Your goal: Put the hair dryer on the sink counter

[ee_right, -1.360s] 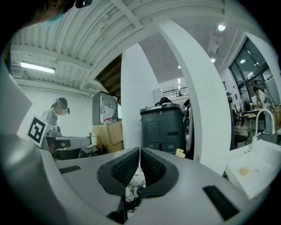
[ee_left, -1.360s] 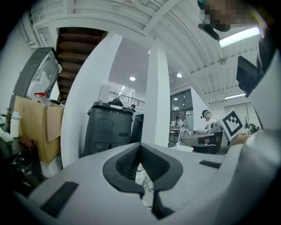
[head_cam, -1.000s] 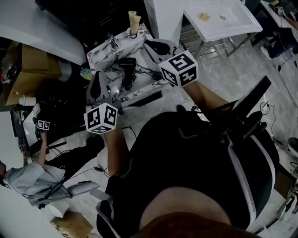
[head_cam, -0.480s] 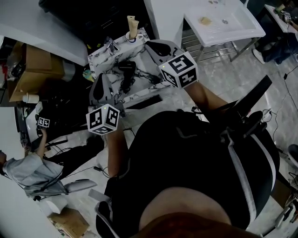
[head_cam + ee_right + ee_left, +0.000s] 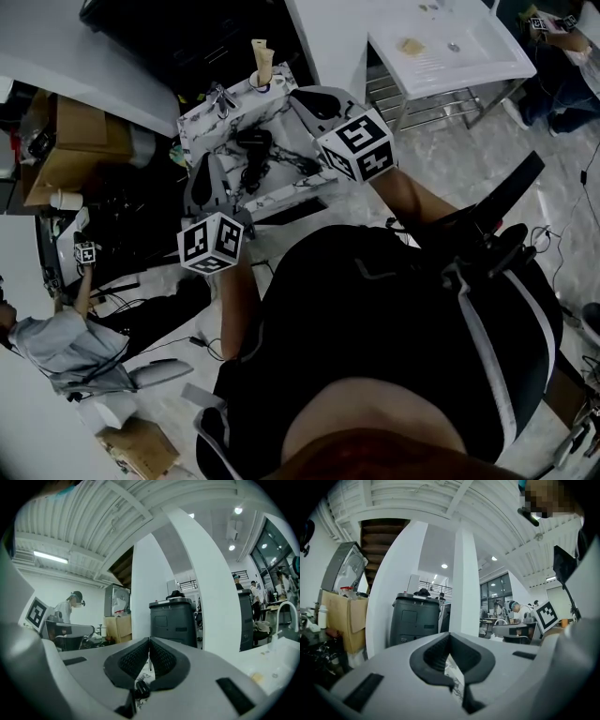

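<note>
- Lying flat on the marble-pattern worktop (image 5: 208,129), the black hair dryer (image 5: 253,150) is seen in the head view, roughly between the two tools and gripped by neither.
- The left hand-held gripper (image 5: 208,161) is closed all the way, pads pressed tip to tip with nothing caught in them. It's held over the worktop's left edge, just beside the dryer.
- In the left gripper view, only a sliver of marble pattern is seen through the small gap below the closed tips.
- The right hand-held gripper (image 5: 309,97) is closed too, ribbed pads met at the tip, nothing clamped. It's held above the worktop's right end, near the dryer, though contact can't be judged.
- A small dark bit is glimpsed under its pads in the right gripper view, too tiny to be identified.
- A faucet (image 5: 221,94) and a cup with a pale tube (image 5: 259,58) are stood at the worktop's far edge.
</note>
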